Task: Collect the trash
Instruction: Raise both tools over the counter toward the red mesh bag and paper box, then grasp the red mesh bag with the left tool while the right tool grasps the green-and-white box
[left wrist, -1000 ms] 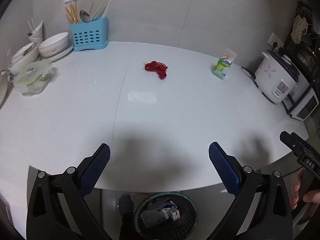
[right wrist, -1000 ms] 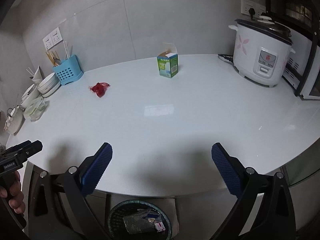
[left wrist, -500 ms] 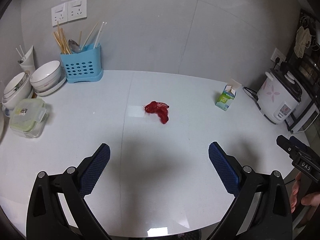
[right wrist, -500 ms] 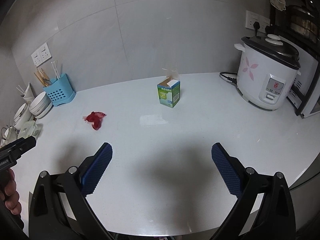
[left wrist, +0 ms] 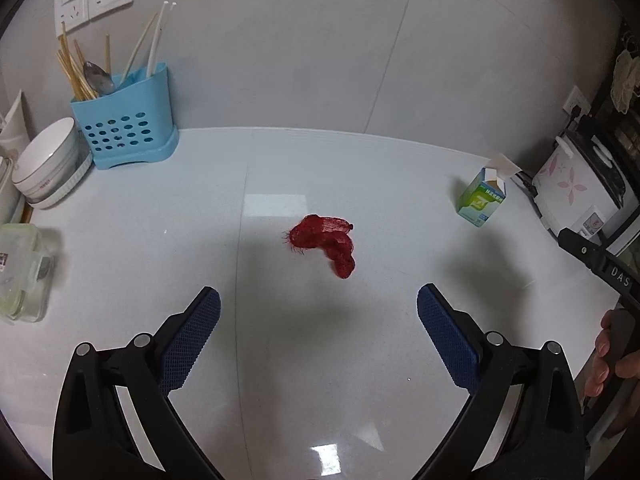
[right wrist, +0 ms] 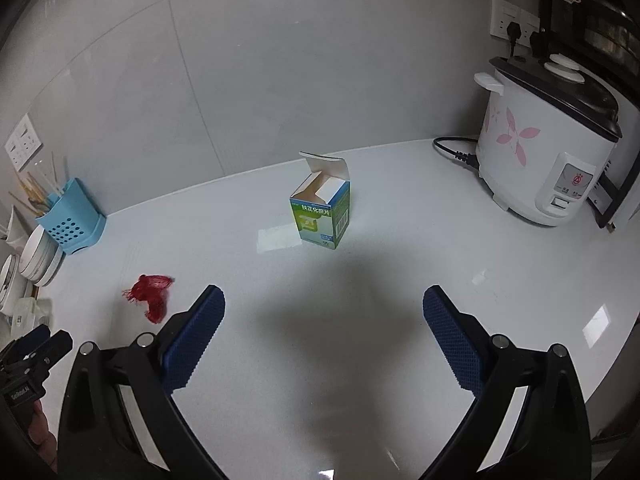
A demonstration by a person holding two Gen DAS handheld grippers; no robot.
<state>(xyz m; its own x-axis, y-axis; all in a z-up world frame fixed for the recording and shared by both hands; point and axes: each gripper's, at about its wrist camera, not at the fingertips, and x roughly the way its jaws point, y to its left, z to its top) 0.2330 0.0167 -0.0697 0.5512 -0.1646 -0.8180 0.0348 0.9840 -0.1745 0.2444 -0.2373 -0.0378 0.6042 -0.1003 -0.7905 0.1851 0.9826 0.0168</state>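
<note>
White and glossy, the bench [left wrist: 120,264] carries two pieces of trash. A crumpled red net [left wrist: 325,243] lies flat near mid-surface, ahead of the left gripper [left wrist: 318,322], whose fingers stand wide apart and empty. A green carton [right wrist: 321,214] stands upright with its flap open, ahead of the right gripper [right wrist: 324,322] — likewise spread and empty. Both items are well apart from the blue utensil holder [left wrist: 124,120] and rice cooker [right wrist: 548,152].

Recommended procedure: centre each item between the fingers, descend close to the surface, then close. Pinch the net low — it is limp. Grip the carton lightly on opposite walls; it will likely crush or topple.
</note>
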